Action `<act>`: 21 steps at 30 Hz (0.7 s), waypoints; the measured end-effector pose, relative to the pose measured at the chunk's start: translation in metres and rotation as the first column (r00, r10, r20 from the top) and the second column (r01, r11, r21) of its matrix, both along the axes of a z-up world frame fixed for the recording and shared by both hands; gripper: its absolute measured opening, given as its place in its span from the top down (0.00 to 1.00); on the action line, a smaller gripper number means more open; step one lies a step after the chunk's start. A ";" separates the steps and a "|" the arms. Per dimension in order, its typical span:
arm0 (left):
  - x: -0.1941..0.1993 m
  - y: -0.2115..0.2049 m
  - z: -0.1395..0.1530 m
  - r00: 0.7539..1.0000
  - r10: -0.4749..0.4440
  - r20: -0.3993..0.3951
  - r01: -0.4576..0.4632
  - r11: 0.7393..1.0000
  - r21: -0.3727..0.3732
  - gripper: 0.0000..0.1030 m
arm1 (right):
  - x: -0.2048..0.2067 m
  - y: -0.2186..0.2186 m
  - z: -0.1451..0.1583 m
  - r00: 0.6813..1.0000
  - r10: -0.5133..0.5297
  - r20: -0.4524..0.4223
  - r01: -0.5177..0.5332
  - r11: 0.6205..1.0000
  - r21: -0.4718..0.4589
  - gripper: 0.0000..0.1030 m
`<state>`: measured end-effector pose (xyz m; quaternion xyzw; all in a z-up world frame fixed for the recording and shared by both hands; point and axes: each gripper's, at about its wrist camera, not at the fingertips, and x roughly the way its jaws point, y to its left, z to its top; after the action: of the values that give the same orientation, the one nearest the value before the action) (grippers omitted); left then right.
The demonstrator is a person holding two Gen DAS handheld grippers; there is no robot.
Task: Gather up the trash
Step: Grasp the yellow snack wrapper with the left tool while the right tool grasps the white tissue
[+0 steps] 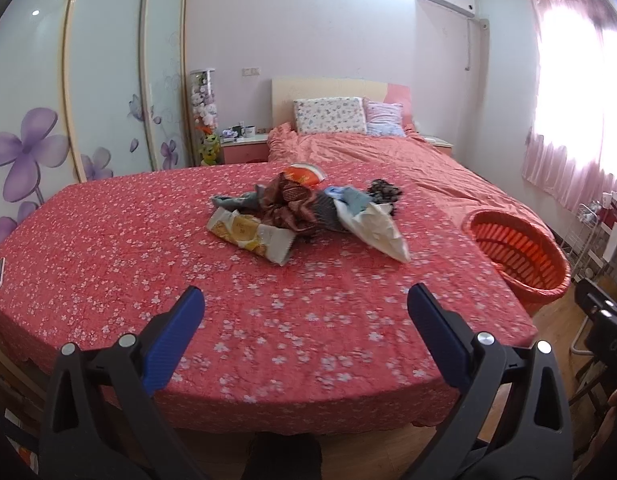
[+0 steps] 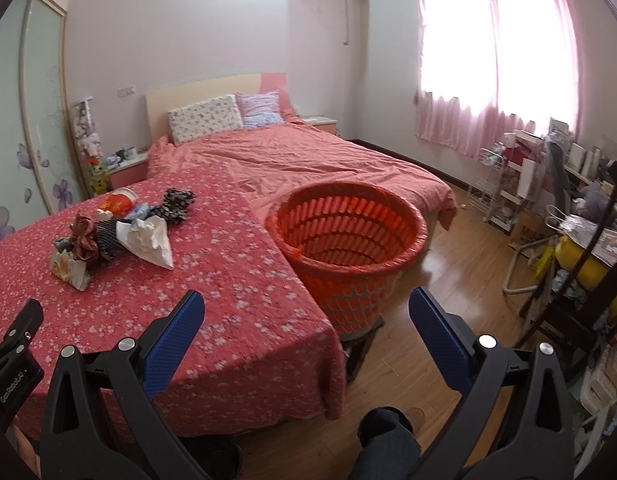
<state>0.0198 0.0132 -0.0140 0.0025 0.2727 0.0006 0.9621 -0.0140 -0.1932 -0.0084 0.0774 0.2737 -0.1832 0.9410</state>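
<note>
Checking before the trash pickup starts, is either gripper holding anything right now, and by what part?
Nothing is held. The left gripper and right gripper both have their fingers spread open with only air between them, well short of the pile of wrappers and cloth scraps.

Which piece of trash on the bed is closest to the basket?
The white crumpled bag, at the pile's right end, lies closest to the orange basket. The yellow wrapper sits at the far left end.

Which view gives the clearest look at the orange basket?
The right wrist view: the orange basket sits near the middle, its rim, slatted wall and inside all visible beside the bed. The left wrist view catches it only at the right edge, partly hidden behind the bed's corner.
</note>
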 end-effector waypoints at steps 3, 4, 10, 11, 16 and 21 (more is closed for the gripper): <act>0.016 0.018 -0.006 0.999 0.043 -0.026 -0.043 0.999 -0.010 0.04 | 0.017 0.003 -0.004 0.998 0.063 0.001 -0.063 0.998 0.011 0.02; 0.022 0.025 -0.008 0.998 0.058 -0.034 -0.058 0.998 -0.013 0.04 | 0.023 0.004 -0.005 0.997 0.083 -0.007 -0.083 0.997 0.012 0.02; 0.064 0.069 -0.017 0.990 0.127 -0.059 -0.128 0.992 -0.010 0.04 | 0.063 0.017 -0.012 0.981 0.192 -0.034 -0.190 0.981 0.049 0.02; 0.072 0.074 -0.018 0.990 0.130 -0.060 -0.131 0.991 -0.012 0.04 | 0.071 0.022 -0.012 0.977 0.211 -0.029 -0.209 0.977 0.051 0.02; 0.116 0.095 -0.023 0.987 0.132 -0.089 -0.133 0.991 -0.008 0.07 | 0.111 0.047 -0.013 0.948 0.318 -0.028 -0.316 0.947 0.060 0.08; 0.158 0.105 -0.036 0.976 0.116 -0.183 -0.130 0.989 -0.067 0.08 | 0.160 0.073 -0.029 0.906 0.413 -0.087 -0.408 0.910 0.076 0.15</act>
<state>0.1778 0.1185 -0.0495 -0.0520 0.3574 0.0491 0.9312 0.1460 -0.1204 -0.0373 0.0350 0.3360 0.0227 0.9410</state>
